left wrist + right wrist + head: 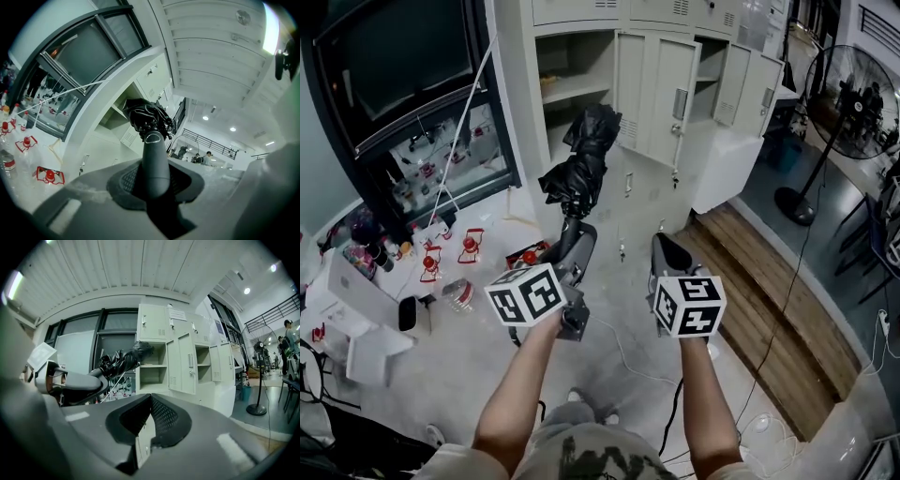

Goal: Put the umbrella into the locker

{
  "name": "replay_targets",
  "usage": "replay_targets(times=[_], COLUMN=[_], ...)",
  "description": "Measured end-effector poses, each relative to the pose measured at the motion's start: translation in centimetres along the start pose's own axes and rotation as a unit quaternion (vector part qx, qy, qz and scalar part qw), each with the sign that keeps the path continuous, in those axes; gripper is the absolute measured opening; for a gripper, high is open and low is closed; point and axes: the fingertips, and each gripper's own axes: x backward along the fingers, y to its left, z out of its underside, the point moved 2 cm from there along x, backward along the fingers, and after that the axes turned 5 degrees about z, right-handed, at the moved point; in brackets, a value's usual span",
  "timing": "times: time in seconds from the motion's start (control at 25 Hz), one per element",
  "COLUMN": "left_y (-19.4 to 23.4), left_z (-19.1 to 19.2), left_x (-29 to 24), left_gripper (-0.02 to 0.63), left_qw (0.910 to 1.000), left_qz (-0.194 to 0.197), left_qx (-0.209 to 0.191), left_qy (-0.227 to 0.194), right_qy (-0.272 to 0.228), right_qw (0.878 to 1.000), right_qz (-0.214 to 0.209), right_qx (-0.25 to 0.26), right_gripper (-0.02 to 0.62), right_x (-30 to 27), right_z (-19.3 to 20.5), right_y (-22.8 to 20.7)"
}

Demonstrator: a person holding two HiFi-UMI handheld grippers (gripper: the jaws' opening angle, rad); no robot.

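You can read no word, number or brand anywhere here. The white sheet (178, 314) stuck on an upper locker (180, 362) door carries print too small to make out, and the two marker cubes (525, 293) before you show only black-and-white square patterns, no letters.

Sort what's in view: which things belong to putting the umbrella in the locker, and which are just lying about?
Job in hand: umbrella, clamped in the left gripper; open locker; right gripper, holding nothing.
Lying about: red-capped bottles; standing fan; white boxes; floor cable.
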Motion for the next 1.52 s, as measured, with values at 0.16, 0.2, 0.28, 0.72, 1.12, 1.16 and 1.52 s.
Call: replay_targets(times=[0.16, 0.2, 0.28, 0.72, 1.12, 1.16, 1.52], left_y=[0.9, 1.1, 1.7, 6.1, 12.8, 13.4, 17.8], left_z=[-0.1, -0.4, -0.9, -4.2, -9.0, -9.4, -12.0], left_x=[-0.9, -1.3, -2.2, -10.1, -18.2, -18.9, -22.8], left_gripper=[0.1, 0.101, 0.101, 0.101, 0.101, 0.101, 0.101], left_qw=[0.9999, 0.9999, 0.9998, 0.9988, 0.9973, 0.9971, 0.9953], left_qz=[-0.007, -0.008, -0.011, -0.02, -0.046, -0.05, -0.069], left_qx=[-0.004, -0.003, -0.003, -0.005, -0.008, -0.008, -0.008], left_qy=[-0.009, -0.012, -0.017, -0.044, -0.057, -0.058, -0.068], right_qy=[-0.004, -0.004, -0.004, -0.013, -0.015, -0.015, -0.012], right_qw=[1.0, 1.0, 1.0, 0.998, 0.994, 0.994, 0.99], right_qz=[-0.017, -0.021, -0.026, -0.054, -0.095, -0.099, -0.129], right_qx=[0.01, 0.013, 0.016, 0.04, 0.048, 0.049, 0.05], right_gripper=[-0.002, -0.002, -0.002, -0.002, -0.002, -0.002, -0.002], right_x=[-1.6, -2.1, -3.3, -12.8, -25.4, -26.5, -34.2], right_z=[0.1, 0.0, -0.2, -2.6, -5.5, -5.7, -6.6], right_y=[0.3, 0.3, 0.0, -3.1, -4.6, -4.6, -4.4])
